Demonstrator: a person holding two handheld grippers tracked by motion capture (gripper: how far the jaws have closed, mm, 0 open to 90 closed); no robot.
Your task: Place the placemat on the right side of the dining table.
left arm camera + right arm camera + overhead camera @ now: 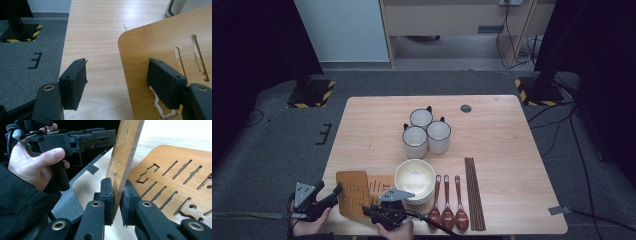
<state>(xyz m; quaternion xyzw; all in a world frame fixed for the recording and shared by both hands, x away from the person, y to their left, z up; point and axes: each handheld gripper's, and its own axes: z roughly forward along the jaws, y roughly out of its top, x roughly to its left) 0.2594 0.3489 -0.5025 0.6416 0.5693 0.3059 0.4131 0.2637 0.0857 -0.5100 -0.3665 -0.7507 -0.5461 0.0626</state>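
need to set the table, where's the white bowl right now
In the high view the white bowl sits near the table's front edge, between the wooden boards on its left and three spoons on its right.

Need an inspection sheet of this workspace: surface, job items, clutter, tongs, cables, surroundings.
surface: wooden table, dry, no spills seen.
job's things: raised slotted board stands on edge at the near left corner; second slotted board lies flat beside it.
clutter: three mugs grouped mid-table; stacked bowls; three spoons; chopsticks, all lined up neatly.
grippers: right tongs clamped on the raised board's lower edge; left tongs open, at the same board.
cables: floor cables right of the table; gripper cable trails over the near edge.
surroundings: grey carpet, stand with striped base, cabinet behind.
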